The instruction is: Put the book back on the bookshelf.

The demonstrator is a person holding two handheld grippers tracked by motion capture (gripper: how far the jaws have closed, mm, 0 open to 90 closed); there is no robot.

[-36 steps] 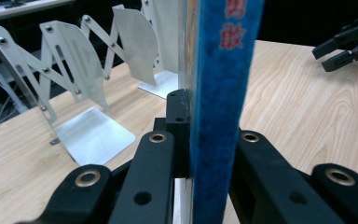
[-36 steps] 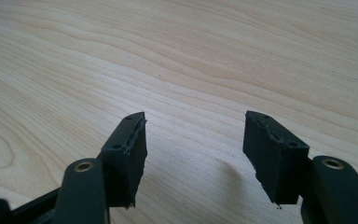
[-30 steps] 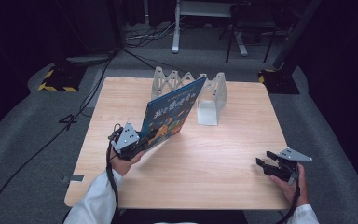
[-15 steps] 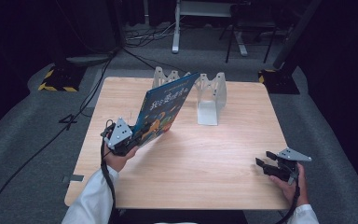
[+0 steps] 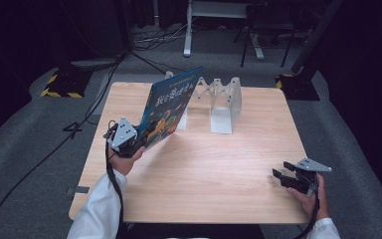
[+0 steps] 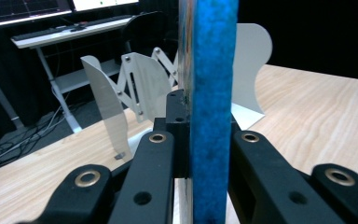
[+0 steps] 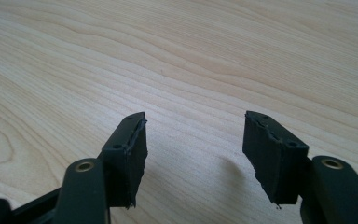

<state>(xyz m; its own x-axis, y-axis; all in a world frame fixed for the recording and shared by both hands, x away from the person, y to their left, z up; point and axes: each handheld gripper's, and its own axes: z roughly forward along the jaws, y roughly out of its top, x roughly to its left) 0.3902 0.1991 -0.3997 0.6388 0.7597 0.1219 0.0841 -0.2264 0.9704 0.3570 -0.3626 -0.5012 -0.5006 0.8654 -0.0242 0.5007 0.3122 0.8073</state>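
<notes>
The left gripper (image 5: 138, 137) is pinching the lower edge of a blue picture book (image 5: 171, 107), its jaws pressing on both faces of the book (image 6: 209, 112), and is holding it tilted above the left part of the wooden table (image 5: 219, 169), with the book's top corner leaning just beside the white folding book rack (image 5: 224, 102) at the far side. The right gripper (image 5: 281, 177) is sitting low near the table's right front edge, well apart from the book, its jaws standing spread with nothing between them over bare wood (image 7: 191, 154).
</notes>
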